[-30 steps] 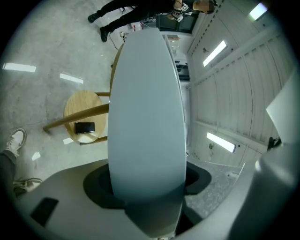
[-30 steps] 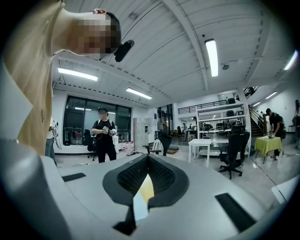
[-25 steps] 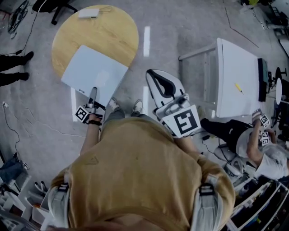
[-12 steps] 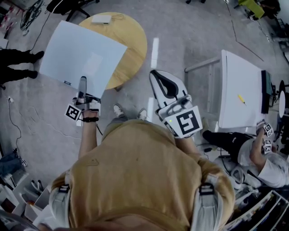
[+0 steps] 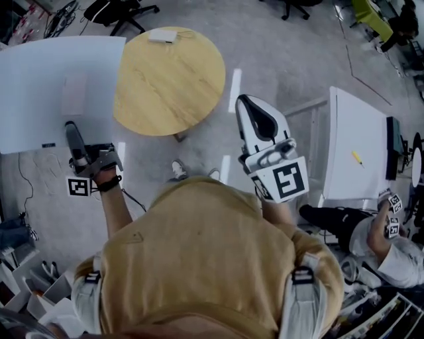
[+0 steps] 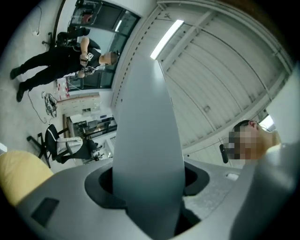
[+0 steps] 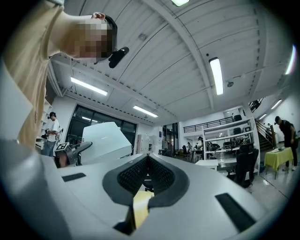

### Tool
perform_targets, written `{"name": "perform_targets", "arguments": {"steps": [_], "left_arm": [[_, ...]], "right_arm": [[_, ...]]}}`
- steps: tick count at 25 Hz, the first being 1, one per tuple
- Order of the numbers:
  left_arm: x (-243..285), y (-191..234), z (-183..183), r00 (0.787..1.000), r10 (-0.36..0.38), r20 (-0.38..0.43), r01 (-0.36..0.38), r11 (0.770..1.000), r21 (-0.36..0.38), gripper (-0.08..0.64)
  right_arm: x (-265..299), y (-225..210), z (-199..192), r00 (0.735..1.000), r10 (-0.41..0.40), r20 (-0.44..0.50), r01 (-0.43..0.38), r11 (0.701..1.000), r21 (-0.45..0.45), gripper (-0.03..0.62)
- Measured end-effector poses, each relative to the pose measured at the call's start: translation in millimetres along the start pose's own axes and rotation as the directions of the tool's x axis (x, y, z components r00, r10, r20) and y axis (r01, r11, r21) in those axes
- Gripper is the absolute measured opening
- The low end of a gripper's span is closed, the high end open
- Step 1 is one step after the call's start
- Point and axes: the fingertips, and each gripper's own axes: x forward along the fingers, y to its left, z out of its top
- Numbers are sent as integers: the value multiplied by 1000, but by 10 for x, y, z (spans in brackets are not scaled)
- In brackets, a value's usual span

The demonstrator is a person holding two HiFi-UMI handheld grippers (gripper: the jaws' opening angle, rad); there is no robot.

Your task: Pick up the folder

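The folder (image 5: 59, 86) is a large pale sheet held in the air at the upper left of the head view, clear of the round wooden table (image 5: 169, 79). My left gripper (image 5: 73, 136) is shut on its near edge. In the left gripper view the folder (image 6: 147, 117) runs edge-on up between the jaws of my left gripper (image 6: 149, 180). My right gripper (image 5: 255, 122) hovers right of the table, shut and empty. In the right gripper view its jaws (image 7: 147, 159) meet at the tips, and the lifted folder (image 7: 105, 138) shows at the left.
A small white box (image 5: 162, 35) lies at the round table's far edge. A white desk (image 5: 358, 142) with a yellow pen (image 5: 357, 157) stands at the right. A seated person (image 5: 391, 232) holds grippers at the lower right. Office chairs (image 5: 126, 10) stand beyond the table.
The folder has come off the round table, carried up and to the left by my left gripper. My right gripper has risen slightly.
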Motion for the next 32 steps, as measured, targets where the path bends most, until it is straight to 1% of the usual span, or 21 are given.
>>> {"name": "perform_targets", "arguments": {"steps": [2,4,8,10,13,16,19,22,26,29,32], "left_arm": [[30,-187,165,998,-32,48,30,999,30,272],[83,-340,301,996,-54,77,49,997,67,272],[141,-562,562,991,-90,101,75,988,138,272],[102,-659,632,989,-101,107,83,984,155,272],[-28,-756,776,986,-107,124,88,984,154,272],[-63,-816,896,984,-104,142,83,985,150,272],[-73,-795,886,984,-96,148,72,985,156,272],[-128,-716,878,985,-87,147,63,985,162,272],[-214,-691,930,984,-92,149,68,985,160,272],[-246,-747,971,984,-96,147,72,984,163,272],[-173,-728,989,986,-98,136,74,983,169,272]], "right_arm": [[22,-24,20,1000,4,14,-4,1000,-2,0],[86,-48,50,1000,13,23,-13,1000,-1,0],[266,17,138,998,38,45,-37,999,-6,0],[292,71,179,998,45,54,-44,999,-14,0],[303,210,221,998,44,52,-42,998,-45,0],[365,256,326,997,44,62,-40,997,-69,0],[411,217,363,996,46,78,-40,996,-82,0],[451,248,321,995,51,86,-43,995,-92,0],[492,347,392,993,36,114,-28,997,-73,0],[465,407,437,993,40,112,-31,997,-77,0],[505,408,411,994,55,95,-45,994,-101,0]]}}
